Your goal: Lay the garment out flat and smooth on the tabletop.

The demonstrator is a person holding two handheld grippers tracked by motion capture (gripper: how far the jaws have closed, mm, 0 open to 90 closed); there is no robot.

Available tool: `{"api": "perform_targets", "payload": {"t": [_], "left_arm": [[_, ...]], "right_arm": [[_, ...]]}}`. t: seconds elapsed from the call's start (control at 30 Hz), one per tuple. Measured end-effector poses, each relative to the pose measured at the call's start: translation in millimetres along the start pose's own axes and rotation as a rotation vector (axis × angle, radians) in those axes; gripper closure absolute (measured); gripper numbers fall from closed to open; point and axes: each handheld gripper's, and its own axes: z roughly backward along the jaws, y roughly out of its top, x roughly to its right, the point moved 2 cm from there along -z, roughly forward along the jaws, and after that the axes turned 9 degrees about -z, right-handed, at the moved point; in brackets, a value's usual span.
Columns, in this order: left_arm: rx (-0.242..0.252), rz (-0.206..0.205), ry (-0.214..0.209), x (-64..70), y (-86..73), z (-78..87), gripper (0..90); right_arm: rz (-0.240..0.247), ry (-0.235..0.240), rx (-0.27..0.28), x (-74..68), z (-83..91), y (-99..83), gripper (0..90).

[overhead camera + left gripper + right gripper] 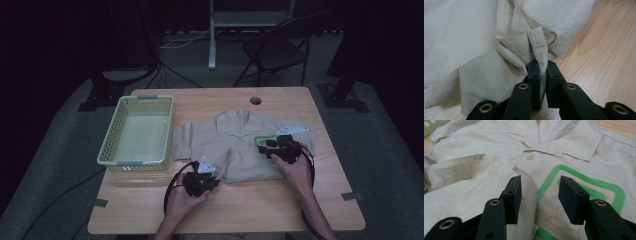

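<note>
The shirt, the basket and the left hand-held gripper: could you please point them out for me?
shirt point(235, 145): high view, on its front panel.
basket point(111, 135): high view, on its left wall.
left hand-held gripper point(543, 70): left gripper view, between its fingertips, pinching the shirt's hem.

the room is dark, with light falling mostly on a light wooden table point(330, 200) that stands on grey carpet floor point(55, 165). behind the table is a black folding chair point(277, 52), and left of the chair a white metal stand point(215, 30) with cables on the floor.
</note>
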Motion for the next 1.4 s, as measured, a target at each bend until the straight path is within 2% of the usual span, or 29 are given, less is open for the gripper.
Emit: {"api": "perform_targets", "payload": {"t": [0.37, 0.47, 0.63, 0.8, 1.0, 1.4], "left_arm": [[0.006, 0.004, 0.003, 0.4, 0.0, -0.4, 82.0], [0.014, 0.008, 0.002, 1.2, 0.6, 0.8, 80.9], [0.047, 0.011, -0.003, 1.0, 4.5, 8.2, 79.1], [0.103, 0.016, 0.011, -1.0, 12.6, 16.7, 75.0], [0.147, 0.041, 0.034, -9.1, 22.2, 20.6, 70.8], [0.214, 0.036, 0.051, -14.5, 36.6, 35.4, 64.2]], "right_arm": [[0.004, 0.080, -0.056, -7.4, -11.2, -5.2, 55.4], [0.012, 0.092, -0.076, -7.5, -14.0, -6.9, 62.8], [0.053, 0.105, -0.090, -8.8, -13.9, -9.5, 79.7], [0.097, 0.115, -0.080, -11.5, -10.6, -11.3, 86.7], [0.128, 0.117, -0.060, -13.7, -5.3, -12.8, 87.4], [0.177, 0.163, 0.001, -21.2, 11.4, -13.0, 87.3]]}}
